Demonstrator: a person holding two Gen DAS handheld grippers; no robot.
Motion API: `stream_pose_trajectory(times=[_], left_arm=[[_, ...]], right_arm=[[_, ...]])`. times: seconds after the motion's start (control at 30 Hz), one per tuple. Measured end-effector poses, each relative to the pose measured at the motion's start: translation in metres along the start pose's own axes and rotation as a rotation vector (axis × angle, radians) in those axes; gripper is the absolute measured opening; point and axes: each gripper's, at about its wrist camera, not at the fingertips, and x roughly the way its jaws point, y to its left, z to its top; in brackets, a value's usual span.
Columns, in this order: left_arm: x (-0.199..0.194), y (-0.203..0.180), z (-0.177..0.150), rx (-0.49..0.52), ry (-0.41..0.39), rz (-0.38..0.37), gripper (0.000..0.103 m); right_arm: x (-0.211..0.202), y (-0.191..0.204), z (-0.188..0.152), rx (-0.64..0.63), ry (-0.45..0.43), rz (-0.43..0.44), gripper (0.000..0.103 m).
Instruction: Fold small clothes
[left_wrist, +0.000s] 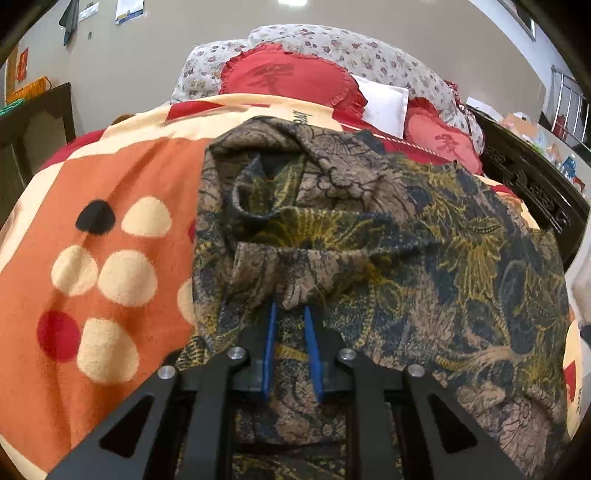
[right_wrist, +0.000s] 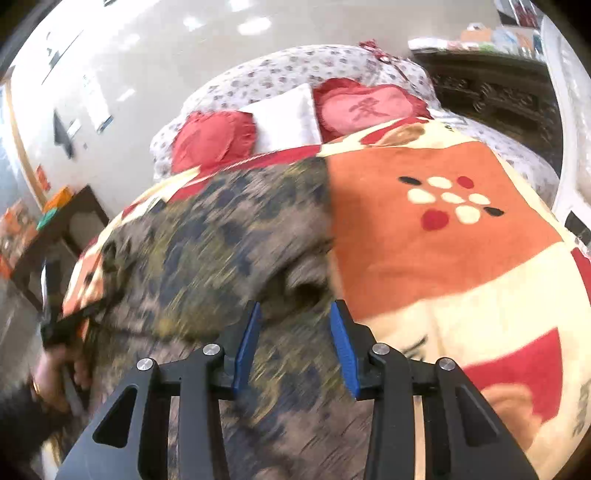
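Note:
A brown, dark blue and yellow floral patterned garment lies on the orange and cream blanket of a bed. My left gripper is shut on a bunched fold of the garment, which covers its fingertips. In the right wrist view the garment is blurred by motion and lies left of centre on the blanket. My right gripper is open just above the garment's right edge, with nothing between its blue pads. The left gripper and the hand holding it show at far left.
Red heart-shaped cushions, a white pillow and a floral quilt lie at the head of the bed. A dark carved bed frame runs along the right. A dark side table stands at left.

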Motion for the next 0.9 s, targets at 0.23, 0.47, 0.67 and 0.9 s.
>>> stream_pose_trajectory(times=[0.23, 0.47, 0.67, 0.9], left_arm=[[0.001, -0.004, 0.005, 0.006, 0.007, 0.016, 0.018], [0.001, -0.007, 0.004, 0.007, 0.008, 0.02, 0.018], [0.001, -0.009, 0.005, 0.007, 0.008, 0.019, 0.018], [0.002, -0.014, 0.005, 0.027, 0.008, 0.047, 0.018]], right_arm=[[0.052, 0.002, 0.023, -0.07, 0.157, -0.009, 0.045], [0.057, 0.0, 0.023, -0.061, 0.144, -0.059, 0.017], [0.04, -0.061, -0.018, 0.118, 0.179, -0.065, 0.015], [0.003, -0.079, -0.002, 0.096, 0.068, -0.303, 0.008]])
